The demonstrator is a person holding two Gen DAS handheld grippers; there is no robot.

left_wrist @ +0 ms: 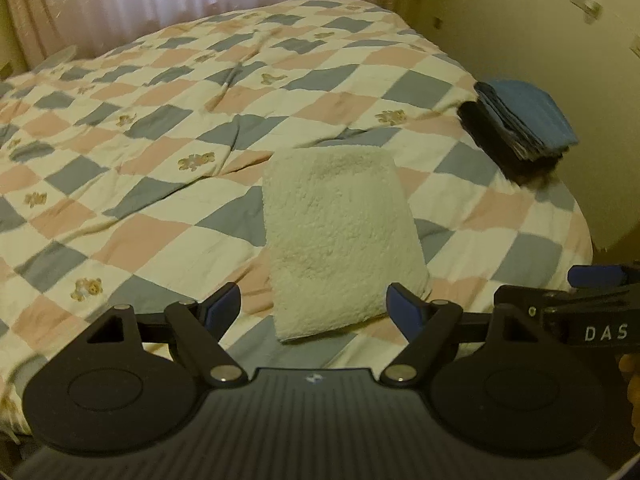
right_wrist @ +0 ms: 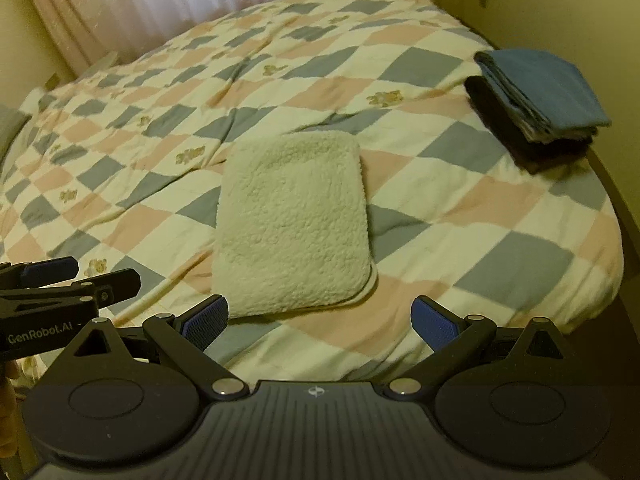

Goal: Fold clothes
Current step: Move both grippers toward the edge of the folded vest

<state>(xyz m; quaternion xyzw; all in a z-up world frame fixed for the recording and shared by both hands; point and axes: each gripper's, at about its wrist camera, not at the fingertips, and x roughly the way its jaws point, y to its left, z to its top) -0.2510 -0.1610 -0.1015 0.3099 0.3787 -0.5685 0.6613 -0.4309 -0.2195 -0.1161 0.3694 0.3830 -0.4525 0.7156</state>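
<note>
- Left gripper [left_wrist: 313,307]: spread wide, empty, just short of the near edge of the folded cream fleece [left_wrist: 340,240].
- Right gripper [right_wrist: 320,322]: spread wide, empty, beside the left one.
- Fleece: flat on the checked quilt [right_wrist: 460,208], mid-bed.
- Stack of folded blue and dark clothes [right_wrist: 536,100]: at the right edge, well apart.

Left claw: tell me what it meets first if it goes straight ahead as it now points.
Most likely the folded cream towel on the quilt: it lies right ahead of the open left claw. Depth is unclear, so the claw might pass above it.
</note>
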